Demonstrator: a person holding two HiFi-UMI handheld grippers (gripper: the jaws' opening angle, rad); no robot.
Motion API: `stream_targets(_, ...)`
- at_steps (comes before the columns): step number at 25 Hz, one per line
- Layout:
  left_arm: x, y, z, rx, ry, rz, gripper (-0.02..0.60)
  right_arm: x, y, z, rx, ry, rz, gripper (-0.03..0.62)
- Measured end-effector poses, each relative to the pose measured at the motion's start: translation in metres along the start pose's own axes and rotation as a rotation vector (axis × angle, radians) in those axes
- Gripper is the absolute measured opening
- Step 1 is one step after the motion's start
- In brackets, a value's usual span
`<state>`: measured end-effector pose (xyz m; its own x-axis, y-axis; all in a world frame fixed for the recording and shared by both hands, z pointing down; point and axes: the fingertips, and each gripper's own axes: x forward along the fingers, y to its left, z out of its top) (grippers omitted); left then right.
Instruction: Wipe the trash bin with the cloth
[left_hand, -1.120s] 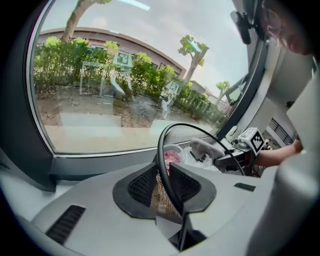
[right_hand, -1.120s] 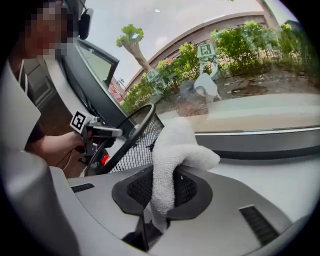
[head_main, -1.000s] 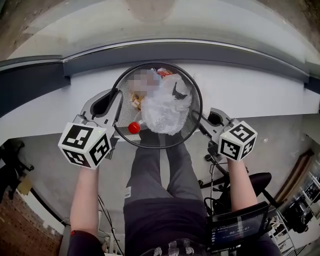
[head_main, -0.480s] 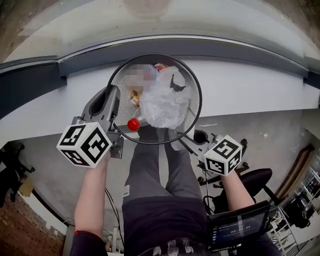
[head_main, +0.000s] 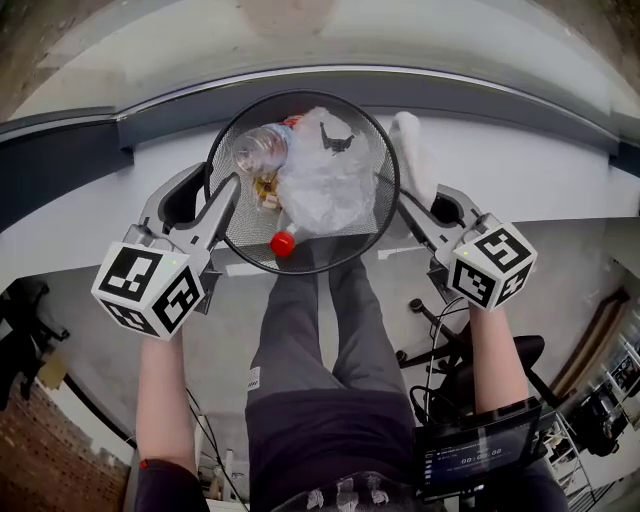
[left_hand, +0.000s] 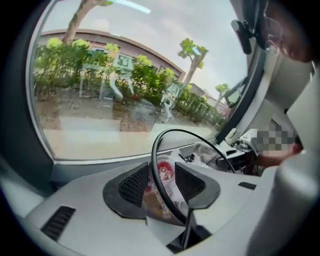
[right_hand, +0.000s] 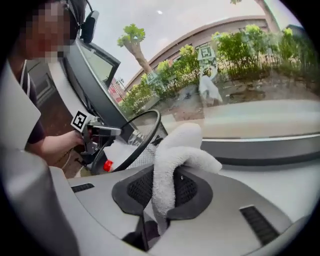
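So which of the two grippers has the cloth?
The right gripper: the white cloth is pinched between its jaws. The left gripper only straddles the trash bin rim, its jaws opening with no cloth.

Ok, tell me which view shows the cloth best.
The right gripper view: the cloth fills its centre, clamped in the right gripper. The head view shows a strip beside the trash bin; the left gripper view, none.

A plastic bag (head_main: 325, 190) and a bottle (head_main: 258, 150) fill most of the bin (head_main: 245, 230). The left tool (head_main: 222, 198), jaws opening astride the rim, blocks the bin's left side; the cloth (head_main: 410, 148) crowds its right. Behind the bin stands the window frame (head_main: 450, 97); farther right, the bench (head_main: 545, 180) lies open.
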<state>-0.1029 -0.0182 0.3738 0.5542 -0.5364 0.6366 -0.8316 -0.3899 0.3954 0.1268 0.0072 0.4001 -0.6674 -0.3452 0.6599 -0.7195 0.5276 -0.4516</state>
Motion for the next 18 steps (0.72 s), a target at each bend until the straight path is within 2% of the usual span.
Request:
stream_targets(3,0.014,0.0,0.006,0.247,0.097,-0.014,0.156,0.005,-0.011,0.028,-0.071,-0.038,-0.049,0.063)
stream_targets(4,0.018,0.002,0.002,0.288,0.129,-0.012,0.148,0.007,-0.011,0.03,-0.097,-0.031,-0.061,0.063)
stream_targets(5,0.021,0.003,-0.002,0.281,0.141,-0.014,0.123,0.011,-0.01,0.027,-0.123,-0.013,-0.07,0.063)
stream_targets(6,0.021,0.005,-0.005,0.226,0.134,-0.018,0.114,0.015,-0.006,0.021,-0.146,0.011,-0.071,0.063)
stream_targets(10,0.013,0.018,-0.004,-0.149,0.035,-0.01,0.038,0.021,0.027,-0.021,-0.19,0.107,0.012,0.063)
stream_targets(12,0.009,0.02,-0.006,-0.214,0.017,0.012,0.037,0.016,0.043,-0.038,-0.14,0.112,0.069,0.063)
stream_targets(15,0.004,0.022,-0.01,-0.232,0.008,0.054,0.035,0.011,0.054,-0.059,-0.042,0.113,0.105,0.063)
stream_targets(18,0.005,0.026,-0.01,-0.326,-0.018,0.07,0.037,0.008,0.065,-0.074,-0.029,0.123,0.13,0.063)
